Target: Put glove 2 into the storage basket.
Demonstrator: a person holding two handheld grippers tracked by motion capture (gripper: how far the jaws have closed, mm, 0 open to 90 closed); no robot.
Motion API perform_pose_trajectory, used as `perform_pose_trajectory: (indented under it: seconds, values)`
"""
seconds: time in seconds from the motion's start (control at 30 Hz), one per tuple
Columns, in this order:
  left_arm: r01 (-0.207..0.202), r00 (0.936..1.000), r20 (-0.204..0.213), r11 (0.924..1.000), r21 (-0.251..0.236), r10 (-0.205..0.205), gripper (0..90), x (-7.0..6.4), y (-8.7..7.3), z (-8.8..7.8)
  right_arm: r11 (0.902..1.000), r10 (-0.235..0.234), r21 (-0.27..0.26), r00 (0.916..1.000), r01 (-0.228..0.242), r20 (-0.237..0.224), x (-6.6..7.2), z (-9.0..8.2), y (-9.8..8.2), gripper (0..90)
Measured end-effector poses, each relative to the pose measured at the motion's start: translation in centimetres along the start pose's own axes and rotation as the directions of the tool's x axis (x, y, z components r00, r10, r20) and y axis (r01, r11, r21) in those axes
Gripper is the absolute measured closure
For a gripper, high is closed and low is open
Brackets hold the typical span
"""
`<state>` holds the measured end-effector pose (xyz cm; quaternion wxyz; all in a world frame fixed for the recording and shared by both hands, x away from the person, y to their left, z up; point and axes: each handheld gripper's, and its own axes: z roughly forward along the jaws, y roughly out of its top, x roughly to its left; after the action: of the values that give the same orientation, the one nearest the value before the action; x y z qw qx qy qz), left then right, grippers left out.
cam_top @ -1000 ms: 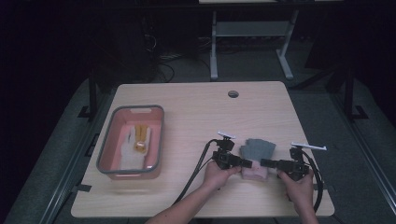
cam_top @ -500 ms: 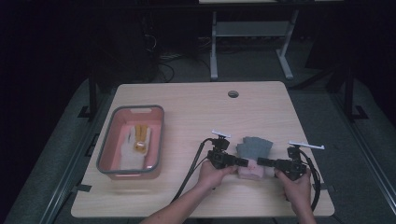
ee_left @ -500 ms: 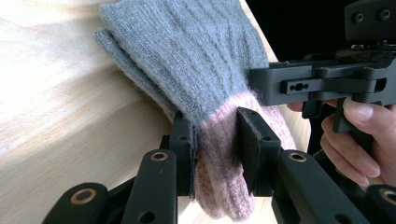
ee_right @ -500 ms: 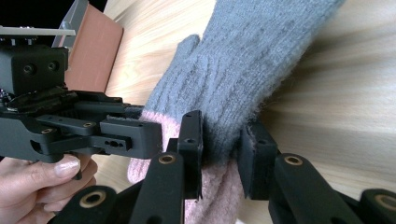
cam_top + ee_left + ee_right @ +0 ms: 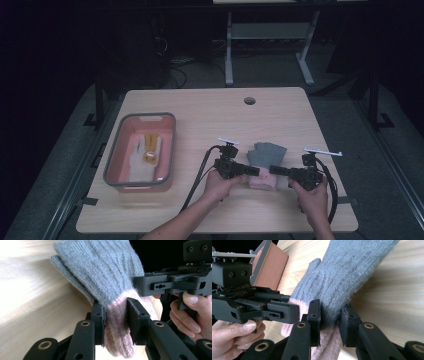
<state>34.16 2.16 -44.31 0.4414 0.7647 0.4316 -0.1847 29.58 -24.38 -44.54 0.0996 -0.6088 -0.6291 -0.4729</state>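
Note:
A knitted glove, grey with a pink cuff, is held between both grippers near the table's front right. My left gripper is shut on the cuff from the left; in the left gripper view the pads pinch the glove where grey meets pink. My right gripper is shut on it from the right; its pads squeeze the same band of the glove. The grey fingers of the glove trail onto the table behind. Each gripper faces the other: right gripper, left gripper.
A pink tray with a grey rim stands at the left of the wooden table and holds a yellowish item on white cloth. A round hole sits near the table's far edge. Cables trail from both grippers.
Both grippers have shifted a little to the left and risen slightly, carrying the glove with them. Their grip has not changed.

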Motion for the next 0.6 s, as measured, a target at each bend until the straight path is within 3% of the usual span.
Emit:
perform_pose_trajectory:
  seconds: [0.6]
  values:
    - [0.000,1.0000,-0.001,0.9997,-0.023,0.000,69.5,0.5,0.2,-3.2,0.9994,-0.028,0.020,0.9987,0.029,-0.041,2.2,1.4,1.1,72.8]
